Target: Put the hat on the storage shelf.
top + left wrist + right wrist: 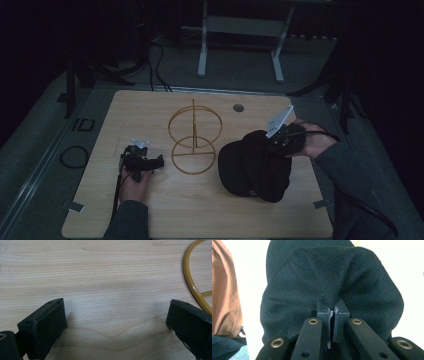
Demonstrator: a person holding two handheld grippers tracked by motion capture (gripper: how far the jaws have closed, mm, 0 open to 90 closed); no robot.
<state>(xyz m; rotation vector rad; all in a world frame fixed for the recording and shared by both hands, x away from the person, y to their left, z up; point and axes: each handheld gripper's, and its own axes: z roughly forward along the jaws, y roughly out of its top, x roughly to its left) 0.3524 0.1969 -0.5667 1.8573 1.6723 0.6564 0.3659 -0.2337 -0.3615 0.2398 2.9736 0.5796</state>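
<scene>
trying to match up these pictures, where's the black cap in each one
High view: the black cap lies right of centre on the table, the right claw at its top edge.
Left gripper view: not in it.
Right gripper view: the cap spans the middle, pinched.
Shared landmark: the yellow wire stand.

The right gripper (333, 312) hides part of the black cap (255, 167); its fabric fold disappears between the fingers (342, 315).

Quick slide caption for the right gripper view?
Right tongs shut on a fold of the black cap.
</scene>
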